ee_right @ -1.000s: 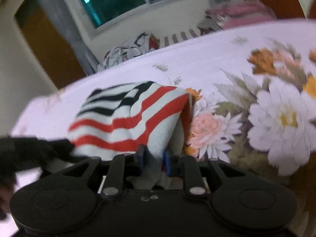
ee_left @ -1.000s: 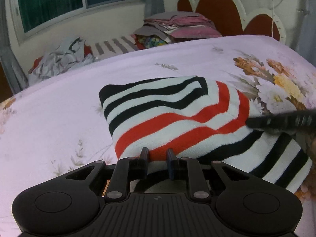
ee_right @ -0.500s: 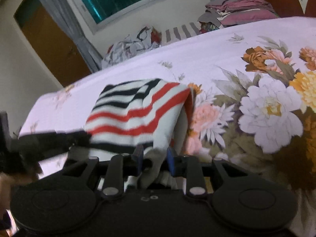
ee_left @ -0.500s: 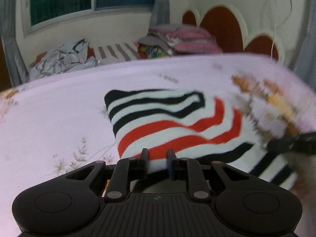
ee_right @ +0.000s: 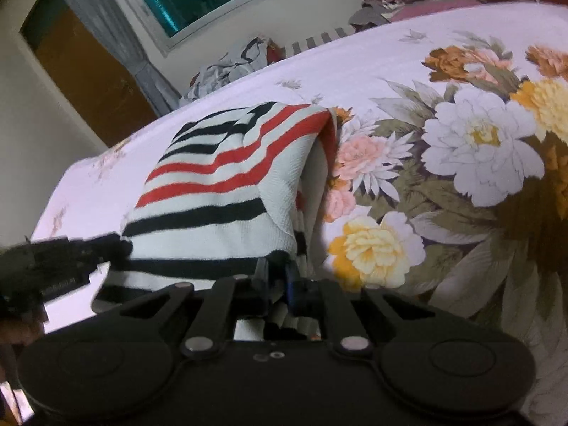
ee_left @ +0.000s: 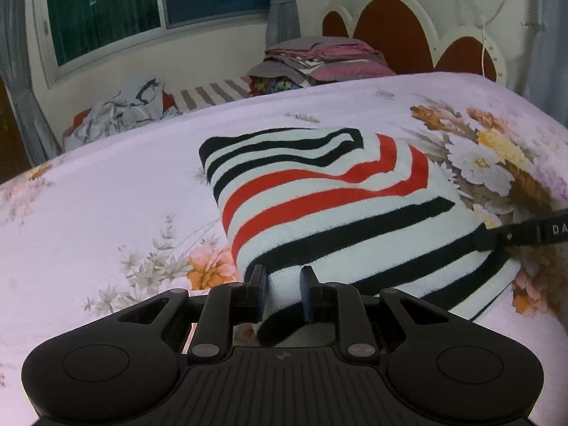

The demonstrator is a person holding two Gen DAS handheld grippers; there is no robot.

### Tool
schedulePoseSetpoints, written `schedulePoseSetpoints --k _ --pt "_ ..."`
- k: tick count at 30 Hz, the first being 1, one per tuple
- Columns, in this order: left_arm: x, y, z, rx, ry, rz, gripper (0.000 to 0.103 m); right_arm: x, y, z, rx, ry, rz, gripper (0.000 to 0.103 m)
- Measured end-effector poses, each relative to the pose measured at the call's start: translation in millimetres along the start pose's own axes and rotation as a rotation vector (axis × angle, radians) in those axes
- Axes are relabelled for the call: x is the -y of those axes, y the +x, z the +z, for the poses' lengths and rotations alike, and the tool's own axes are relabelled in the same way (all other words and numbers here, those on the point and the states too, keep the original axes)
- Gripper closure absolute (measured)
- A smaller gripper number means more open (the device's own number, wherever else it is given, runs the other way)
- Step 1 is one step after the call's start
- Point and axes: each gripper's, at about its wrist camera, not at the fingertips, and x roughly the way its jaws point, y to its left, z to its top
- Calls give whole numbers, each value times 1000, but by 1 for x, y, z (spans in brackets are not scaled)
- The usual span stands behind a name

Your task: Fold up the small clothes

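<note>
A small striped garment (ee_left: 319, 206), white with black and red bands, lies folded on the floral bedsheet (ee_left: 106, 213). My left gripper (ee_left: 283, 284) is shut on its near left edge, cloth pinched between the fingers. My right gripper (ee_right: 276, 278) is shut on the garment's near right corner (ee_right: 220, 191), with the side layers hanging loose beside it. Each gripper shows at the edge of the other's view: the right one (ee_left: 532, 232), the left one (ee_right: 60, 259).
A heap of unfolded clothes (ee_left: 120, 113) lies at the far edge of the bed. A stack of folded bedding (ee_left: 319, 60) sits by the red and white headboard (ee_left: 408, 35). A window (ee_left: 149, 7) is behind.
Both grippers have carried the near edge of the garment toward me and lower, so the fold lies flatter and stretched. Both grips are unchanged.
</note>
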Motion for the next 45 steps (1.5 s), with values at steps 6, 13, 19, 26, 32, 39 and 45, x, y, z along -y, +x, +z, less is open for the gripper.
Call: schedulePoseSetpoints --k 6,13,19,26,32,39,45 --pt "-5 -38 -4 -2 -70 21 83 -24 -43 5 62 -85 27 95" --pt "-3 -29 -34 -71 -122 49 83 -30 -13 -16 -67 -165 -67 99" --pt "-1 -22 -38 -80 -123 60 83 -29 -7 -18 -76 -193 -72 100" --pt "1 -23 -38 -77 -137 77 83 -22 -11 -12 -85 -130 -34 100" --pt "2 -32 -30 -64 -142 88 83 -24 -31 11 11 -107 22 93" --pt "3 -26 1 -24 -140 99 50 -24 -14 46 43 -156 33 92" --pt "-1 2 37 -2 -140 96 18 -21 17 68 10 -152 -7 72"
